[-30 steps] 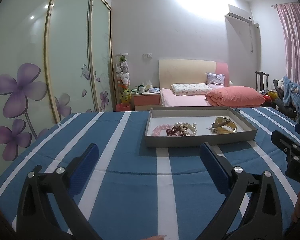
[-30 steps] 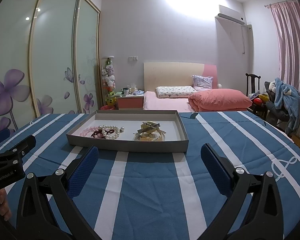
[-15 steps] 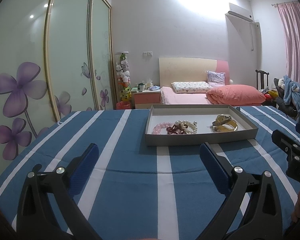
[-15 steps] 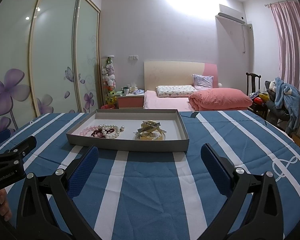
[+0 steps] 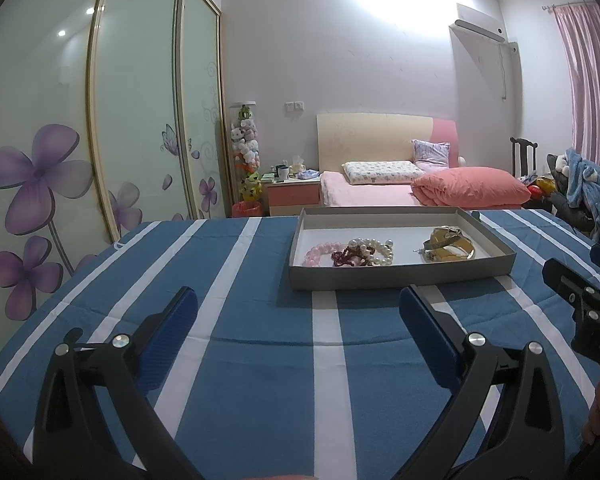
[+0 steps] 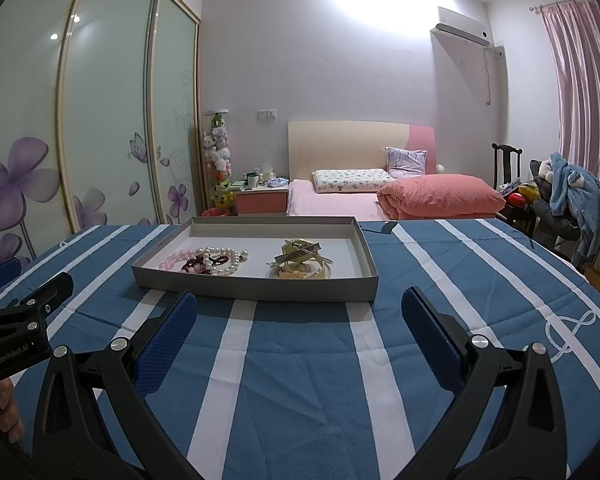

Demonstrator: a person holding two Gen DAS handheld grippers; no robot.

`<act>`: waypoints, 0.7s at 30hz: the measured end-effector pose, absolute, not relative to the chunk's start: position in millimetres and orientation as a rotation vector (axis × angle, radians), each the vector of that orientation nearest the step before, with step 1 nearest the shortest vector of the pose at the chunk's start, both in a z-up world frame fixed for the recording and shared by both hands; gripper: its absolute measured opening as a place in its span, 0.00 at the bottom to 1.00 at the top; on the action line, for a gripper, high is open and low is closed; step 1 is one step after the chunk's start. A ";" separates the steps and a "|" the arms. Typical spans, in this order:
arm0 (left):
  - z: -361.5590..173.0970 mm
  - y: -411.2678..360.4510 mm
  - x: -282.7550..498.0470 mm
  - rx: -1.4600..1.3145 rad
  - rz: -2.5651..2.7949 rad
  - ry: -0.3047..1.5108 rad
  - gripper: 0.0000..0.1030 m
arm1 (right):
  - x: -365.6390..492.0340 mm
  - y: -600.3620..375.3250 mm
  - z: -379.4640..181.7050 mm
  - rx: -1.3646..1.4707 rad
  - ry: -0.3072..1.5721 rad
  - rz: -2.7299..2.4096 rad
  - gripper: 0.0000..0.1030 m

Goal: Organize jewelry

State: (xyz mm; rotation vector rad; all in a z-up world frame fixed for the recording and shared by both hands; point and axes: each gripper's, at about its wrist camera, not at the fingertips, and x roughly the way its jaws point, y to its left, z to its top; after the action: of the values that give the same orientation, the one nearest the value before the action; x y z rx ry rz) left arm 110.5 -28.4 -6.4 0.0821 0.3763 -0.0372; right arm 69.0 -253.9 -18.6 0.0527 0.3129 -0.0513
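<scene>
Left wrist view: left gripper [image 5: 298,314] fingers spread wide, empty, above striped surface [image 5: 240,360]. Right gripper [image 6: 299,314] fingers likewise spread, empty. Ahead, grey tray [image 6: 256,286] holds pearl bracelet [image 6: 222,262], pink beads [image 5: 320,250], gold jewelry [image 6: 302,264].

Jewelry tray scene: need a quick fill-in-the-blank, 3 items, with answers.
1. The beaded bracelets lie inside the grey ____.
2. The gold pieces lie to the ____ of the beaded bracelets in the right wrist view.
3. Both the left tool and the right tool are ____, holding nothing.

Missing words: tray; right; open
</scene>
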 end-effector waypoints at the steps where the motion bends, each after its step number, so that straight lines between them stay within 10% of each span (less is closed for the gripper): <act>1: -6.5 -28.4 110.4 0.082 -0.037 0.377 0.96 | 69.1 -254.0 -18.5 0.053 0.313 -0.051 0.98; 21: -10.2 -29.1 110.8 0.084 -0.039 0.380 0.96 | 69.6 -253.5 -18.1 0.054 0.316 -0.052 0.98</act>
State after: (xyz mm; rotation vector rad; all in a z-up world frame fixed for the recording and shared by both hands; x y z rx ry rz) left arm 110.8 -29.1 -10.2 0.0838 0.3804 -0.0388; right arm 69.6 -253.5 -18.1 0.0544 0.3163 -0.0517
